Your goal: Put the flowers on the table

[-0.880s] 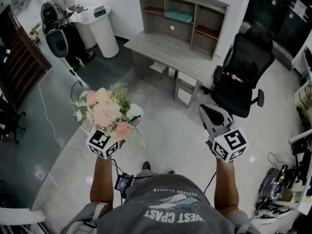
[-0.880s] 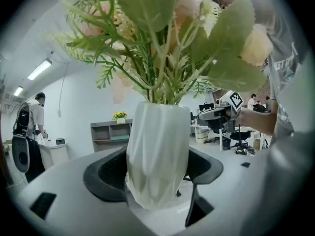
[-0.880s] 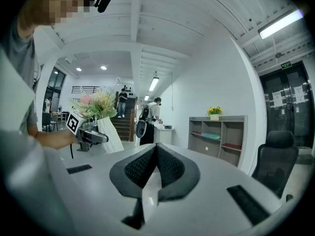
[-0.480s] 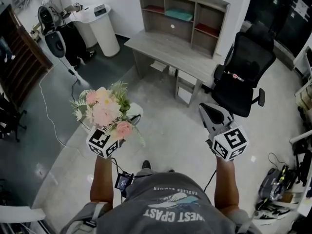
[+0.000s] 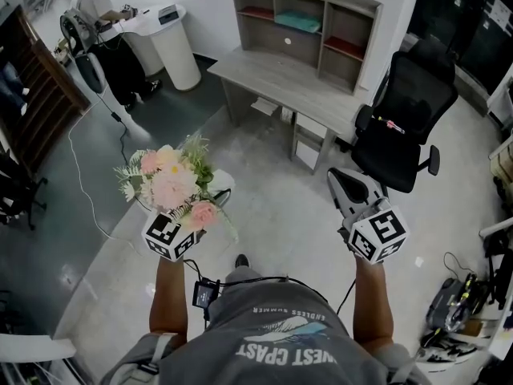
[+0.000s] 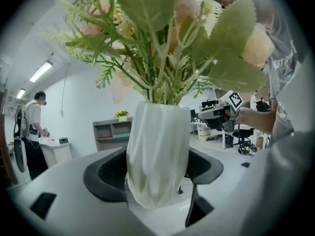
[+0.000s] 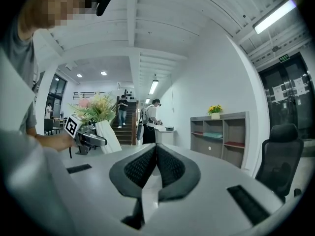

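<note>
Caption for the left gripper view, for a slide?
Left gripper holds a white vase of flowers, shelved desk beyond.

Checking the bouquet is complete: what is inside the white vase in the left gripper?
Green stems and leaves rise from the white vase, topped by pink and cream blooms. Its opaque wall hides the stem ends and any water.

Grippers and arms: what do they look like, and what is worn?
The left gripper and right gripper are light grey with black textured jaw pads; each carries a white cube with black square markers. Thin black cables trail back. The person wears a grey printed T-shirt, forearms bare.
</note>
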A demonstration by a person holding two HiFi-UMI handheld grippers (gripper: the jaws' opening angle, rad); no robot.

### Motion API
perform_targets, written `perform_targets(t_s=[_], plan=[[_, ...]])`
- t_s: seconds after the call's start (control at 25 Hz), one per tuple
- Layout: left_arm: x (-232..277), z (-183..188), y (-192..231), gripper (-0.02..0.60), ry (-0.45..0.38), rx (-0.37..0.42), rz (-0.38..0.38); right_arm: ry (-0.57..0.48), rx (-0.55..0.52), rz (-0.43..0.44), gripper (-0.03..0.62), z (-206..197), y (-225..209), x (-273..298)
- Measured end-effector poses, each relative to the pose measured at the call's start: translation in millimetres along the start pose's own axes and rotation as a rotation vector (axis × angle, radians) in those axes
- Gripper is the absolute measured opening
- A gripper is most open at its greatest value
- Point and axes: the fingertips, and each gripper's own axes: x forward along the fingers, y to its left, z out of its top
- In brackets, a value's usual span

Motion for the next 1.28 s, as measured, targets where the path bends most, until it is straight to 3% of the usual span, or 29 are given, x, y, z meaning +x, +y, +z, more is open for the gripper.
perform_targets(t_s=[0.4, 1.28], plan=[[26, -20, 21, 0.365, 0.005, -0.016, -0.05, 0.027, 0.031, -0.067, 0.026, -14, -14, 18], [95, -31, 127, 0.365, -0.023, -0.01, -0.214, 0.047, 0.053, -0.229, 0.026, -15, -34, 111]])
